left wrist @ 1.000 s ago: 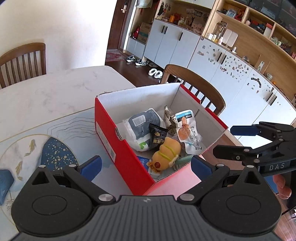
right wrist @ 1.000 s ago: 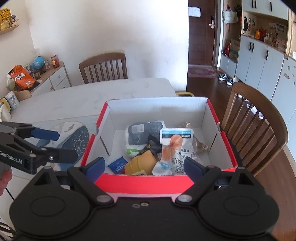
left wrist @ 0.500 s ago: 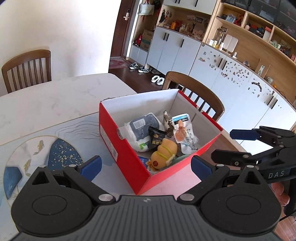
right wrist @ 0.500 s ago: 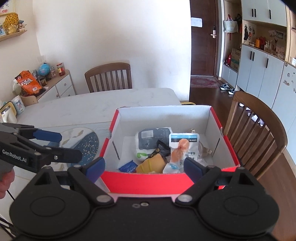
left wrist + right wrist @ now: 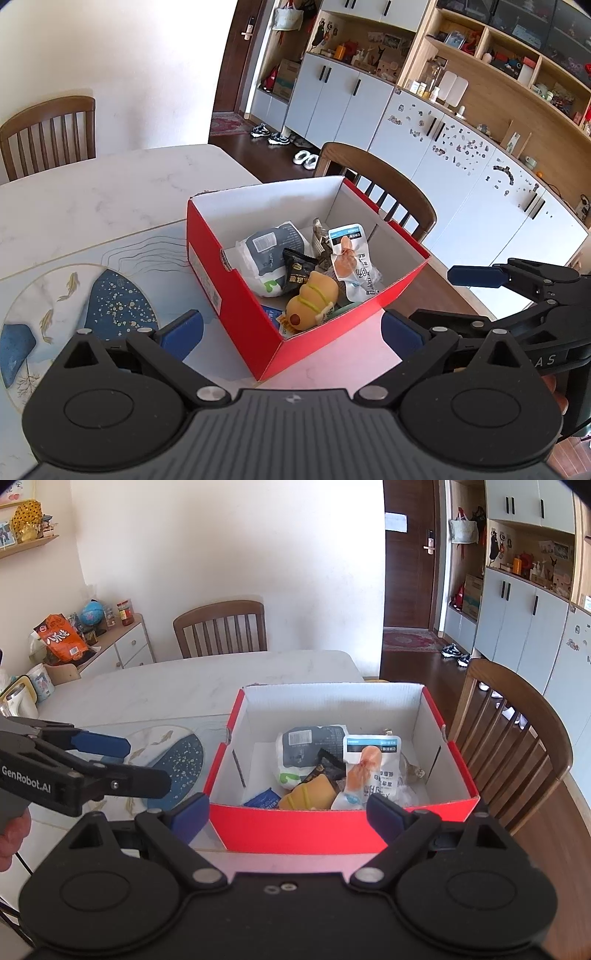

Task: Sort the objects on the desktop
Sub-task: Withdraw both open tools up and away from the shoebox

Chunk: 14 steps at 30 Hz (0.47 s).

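Jaws on my left gripper (image 5: 290, 334) stand spread wide with nothing between the blue pads, and the same goes for my right gripper (image 5: 288, 814), whose fingers are parted and bare. From the left wrist view I see the right gripper (image 5: 461, 299) hovering off the right side of the box, over the table edge; from the right wrist view the left gripper (image 5: 114, 764) hangs to the left of the box, above the placemat.

Just beyond both sets of fingertips sits the red cardboard box (image 5: 236, 295) (image 5: 332, 823), white inside and open at the top. It holds the sorted snacks in a loose pile: a grey-and-white pouch (image 5: 271, 251) (image 5: 306, 753) toward the far left, a small black sachet (image 5: 298, 267) leaning on it, a yellow bun-shaped toy (image 5: 312, 299) (image 5: 308, 797) at the near side, a clear sausage packet with a blue header (image 5: 352, 262) (image 5: 371, 768) on the right, and a blue wrapper (image 5: 264, 798) in the near left corner. A crinkled foil wrapper (image 5: 320, 240) lies behind the sausage packet.

The box rests on a white marble table (image 5: 92, 199) (image 5: 184, 686), its left side beside a placemat with blue hills and gold fish (image 5: 74, 302) (image 5: 177, 764). Wooden chairs (image 5: 391, 195) (image 5: 221, 627) stand at the right and far sides.
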Motion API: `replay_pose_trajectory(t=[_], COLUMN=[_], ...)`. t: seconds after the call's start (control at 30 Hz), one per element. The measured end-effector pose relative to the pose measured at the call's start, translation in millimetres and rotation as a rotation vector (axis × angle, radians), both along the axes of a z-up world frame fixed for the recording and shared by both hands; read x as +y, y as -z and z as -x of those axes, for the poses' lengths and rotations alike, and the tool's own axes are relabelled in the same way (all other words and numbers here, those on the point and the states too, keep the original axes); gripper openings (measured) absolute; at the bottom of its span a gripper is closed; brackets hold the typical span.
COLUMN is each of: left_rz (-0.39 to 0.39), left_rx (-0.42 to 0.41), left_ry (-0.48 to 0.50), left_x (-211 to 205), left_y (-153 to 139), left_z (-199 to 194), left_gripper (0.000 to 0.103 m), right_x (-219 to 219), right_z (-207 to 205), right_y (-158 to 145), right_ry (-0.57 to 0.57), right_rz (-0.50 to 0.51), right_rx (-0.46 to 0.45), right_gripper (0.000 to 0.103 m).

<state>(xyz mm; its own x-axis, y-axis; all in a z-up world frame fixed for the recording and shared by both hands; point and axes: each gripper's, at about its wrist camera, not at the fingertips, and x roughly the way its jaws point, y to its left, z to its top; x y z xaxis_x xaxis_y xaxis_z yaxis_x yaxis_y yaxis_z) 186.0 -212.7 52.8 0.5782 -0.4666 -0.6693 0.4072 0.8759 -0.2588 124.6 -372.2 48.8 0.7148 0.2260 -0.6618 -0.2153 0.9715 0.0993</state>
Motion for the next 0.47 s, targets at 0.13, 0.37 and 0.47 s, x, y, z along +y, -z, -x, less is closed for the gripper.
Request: replay_pose_trajectory(t=[0.13, 0.37, 0.47], left_rz=[-0.001, -0.003, -0.001], left_rx=[0.006, 0.001, -0.002], left_ry=[0.007, 0.013, 0.018], left_x=[-2.1, -3.5, -3.8], left_y=[1.0, 1.3, 0.6], left_z=[0.1, -1.3, -2.3], left_gripper=[0.103, 0.103, 0.103], right_x=[0.4, -0.6, -0.5], right_z=[-0.2, -2.3, -2.3], right_y=[1.1, 2.6, 2.6], right_ry=[0.003, 0.004, 0.005], right_rz=[0.011, 0.01, 0.009], right_rx=[0.004, 0.012, 0.011], right_gripper=[0.092, 0.092, 0.092])
